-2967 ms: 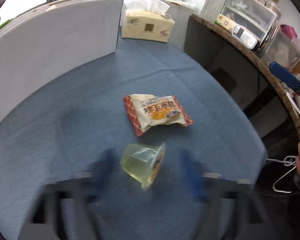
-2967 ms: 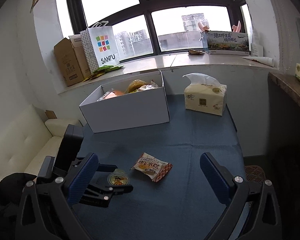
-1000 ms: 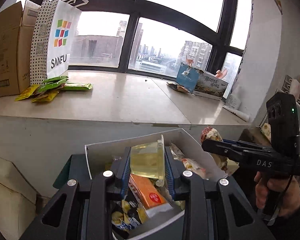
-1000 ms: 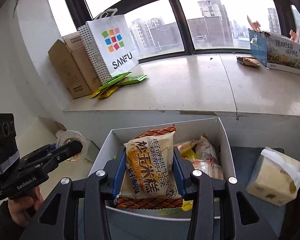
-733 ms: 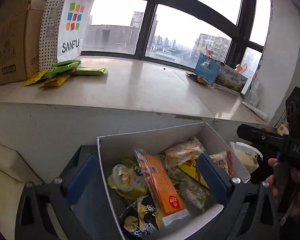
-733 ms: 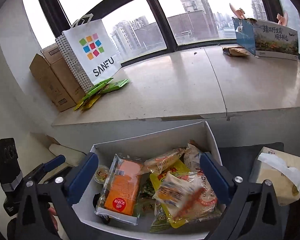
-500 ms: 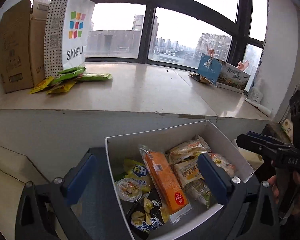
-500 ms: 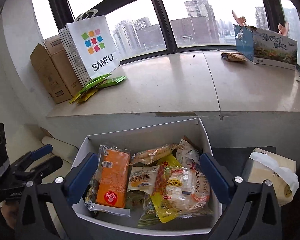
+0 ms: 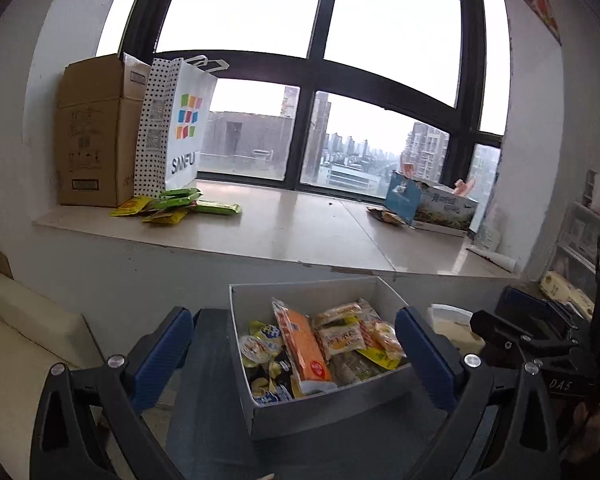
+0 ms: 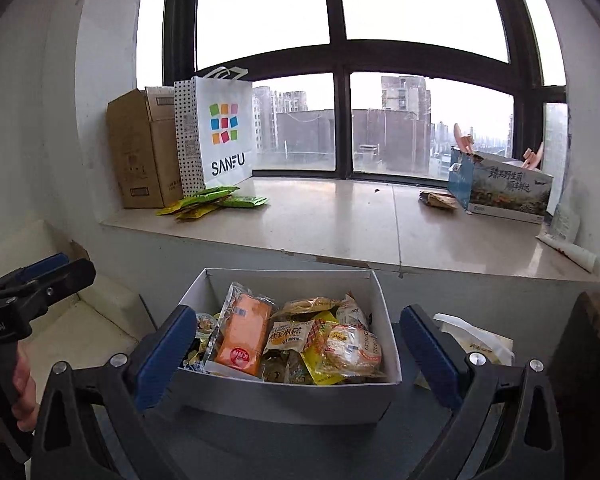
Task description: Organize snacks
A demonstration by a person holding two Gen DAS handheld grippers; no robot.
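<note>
Mixed snack packets [image 10: 292, 338] lie heaped inside the open white box [image 10: 284, 402].

SANFU bag [image 10: 220, 136], cardboard box [image 10: 140, 152], tissue pack [image 10: 480, 344], windowsill [image 10: 340, 224]

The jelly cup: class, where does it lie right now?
In the left wrist view, the jelly cup lies in the white box, at its left side, just left of the orange packet.

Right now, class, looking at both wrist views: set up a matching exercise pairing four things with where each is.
Things:
1. orange packet
2. SANFU bag
3. jelly cup
4. tissue pack

Places:
a. right of the white box
b. on the windowsill, beside the cardboard box
c. in the white box, left end
d. in the white box, propped on other snacks

Pairs: 1-d, 2-b, 3-c, 4-a
</note>
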